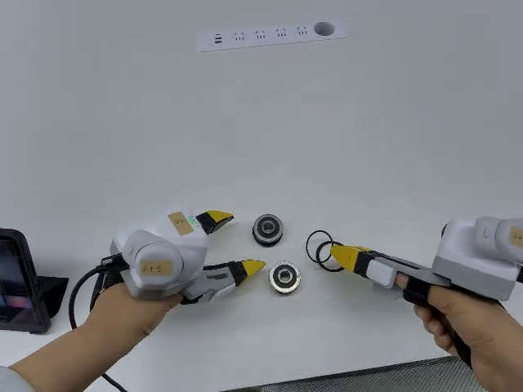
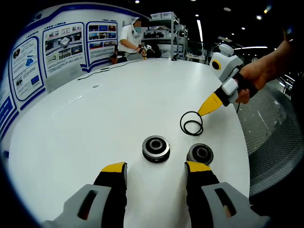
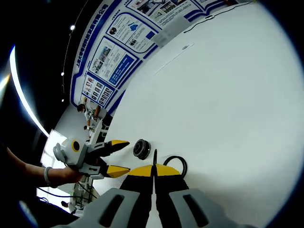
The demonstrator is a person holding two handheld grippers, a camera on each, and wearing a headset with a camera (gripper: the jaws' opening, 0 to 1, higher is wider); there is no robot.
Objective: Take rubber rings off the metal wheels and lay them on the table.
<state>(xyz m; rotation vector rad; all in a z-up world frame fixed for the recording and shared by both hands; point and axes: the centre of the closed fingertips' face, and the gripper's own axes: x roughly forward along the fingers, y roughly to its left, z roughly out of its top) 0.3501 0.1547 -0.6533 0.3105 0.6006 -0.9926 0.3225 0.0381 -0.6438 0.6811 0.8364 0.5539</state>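
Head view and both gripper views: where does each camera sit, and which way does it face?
Head view: on the headset, looking down at the table; left hand, right hand, left gripper, right gripper show.
Left gripper view: on the left gripper, facing the metal wheels past its open jaws.
Right gripper view: on the right gripper, facing the rubber rings past its shut jaws.
Shared: all three show the rubber rings.
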